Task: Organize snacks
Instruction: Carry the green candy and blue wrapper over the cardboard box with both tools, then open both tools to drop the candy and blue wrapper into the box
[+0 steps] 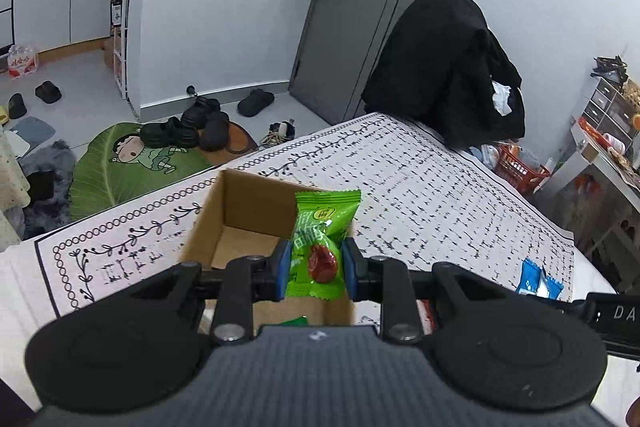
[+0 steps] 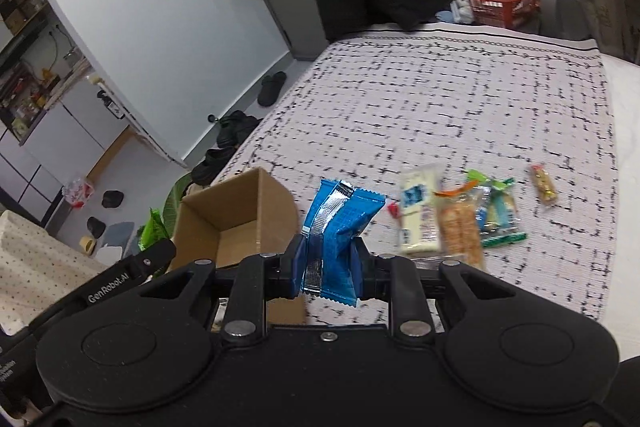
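On the tabletop (image 1: 440,187), spread with a white cloth in a black broken-line pattern, the open cardboard box (image 1: 240,223) serves as our landmark. To the left of the box, beyond the tabletop edge, we see a green leaf-shaped floor mat (image 1: 120,167) with dark shoes (image 1: 192,131) on it. Directly over the box, our left claw (image 1: 316,269) is clamped on a green snack packet (image 1: 320,227) with a red fruit printed on it; the blue pads press the packet's two sides and it stands upright above the box's right wall. A scrap of green wrapper (image 1: 294,321) shows low inside the box. Just to the right of the box, our right claw (image 2: 326,263) is clamped on a blue snack packet (image 2: 340,223) with a silver seam, held upright above the cloth. Further right of the box, a loose group of snacks (image 2: 460,219) lies flat on the cloth: a white packet, an orange-brown one and a green-edged one touching side by side, with a small wrapped bar (image 2: 544,185) apart on the far right. Behind the box, at the far end of the tabletop, a black garment (image 1: 444,67) hangs over a chair.
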The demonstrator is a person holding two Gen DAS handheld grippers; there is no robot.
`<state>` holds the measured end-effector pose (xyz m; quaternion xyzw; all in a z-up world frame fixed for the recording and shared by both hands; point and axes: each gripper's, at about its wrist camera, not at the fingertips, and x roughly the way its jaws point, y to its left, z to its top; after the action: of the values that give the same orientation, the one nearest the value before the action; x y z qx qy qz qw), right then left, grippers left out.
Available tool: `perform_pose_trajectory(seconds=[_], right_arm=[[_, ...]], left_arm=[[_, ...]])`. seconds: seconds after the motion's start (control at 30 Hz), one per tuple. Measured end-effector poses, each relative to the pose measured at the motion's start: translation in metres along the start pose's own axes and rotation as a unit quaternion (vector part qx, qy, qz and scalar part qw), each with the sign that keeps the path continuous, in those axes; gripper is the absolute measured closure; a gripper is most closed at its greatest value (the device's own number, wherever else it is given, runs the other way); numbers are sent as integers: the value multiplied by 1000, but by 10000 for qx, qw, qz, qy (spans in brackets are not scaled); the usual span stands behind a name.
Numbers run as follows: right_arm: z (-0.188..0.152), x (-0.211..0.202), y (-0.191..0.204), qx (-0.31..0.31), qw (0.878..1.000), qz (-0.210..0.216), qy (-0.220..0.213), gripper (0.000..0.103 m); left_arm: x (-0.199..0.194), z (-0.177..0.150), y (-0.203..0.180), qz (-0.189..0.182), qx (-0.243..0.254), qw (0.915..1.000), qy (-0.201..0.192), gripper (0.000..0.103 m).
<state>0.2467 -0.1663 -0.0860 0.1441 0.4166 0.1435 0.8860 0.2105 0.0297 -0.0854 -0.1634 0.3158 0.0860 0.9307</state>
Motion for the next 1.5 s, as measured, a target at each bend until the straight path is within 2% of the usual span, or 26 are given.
perform_pose_trajectory(seconds=[0.6,0.83,0.97,1.07,1.13,1.37,1.43,1.5], right_arm=[[1,41,48,-290,9993,75,216,80],[3,60,67,-625,9975,47,327,80],[3,72,76,-705,9966,103,406,80],[3,82,80,-721,9961,149,480,80],[2,89,82,-723,9957,179,558,80],[0,103,88,-633,9948,366,714,79],[3,104,87,-514,9954,446,679,78],[5,105,86,-426,9954,541,671,77]], left_arm=[[33,-7,54,-88,-576,9980,237,77],[44,-10,67,-32,-719,9970,272,77],[57,-13,67,-1,-703,9966,439,76],[64,-15,70,163,-724,9960,507,76],[66,-15,73,262,-732,9956,525,74],[70,-17,78,272,-800,9942,665,68],[71,-17,77,272,-799,9939,705,63],[72,-18,77,298,-798,9936,745,54]])
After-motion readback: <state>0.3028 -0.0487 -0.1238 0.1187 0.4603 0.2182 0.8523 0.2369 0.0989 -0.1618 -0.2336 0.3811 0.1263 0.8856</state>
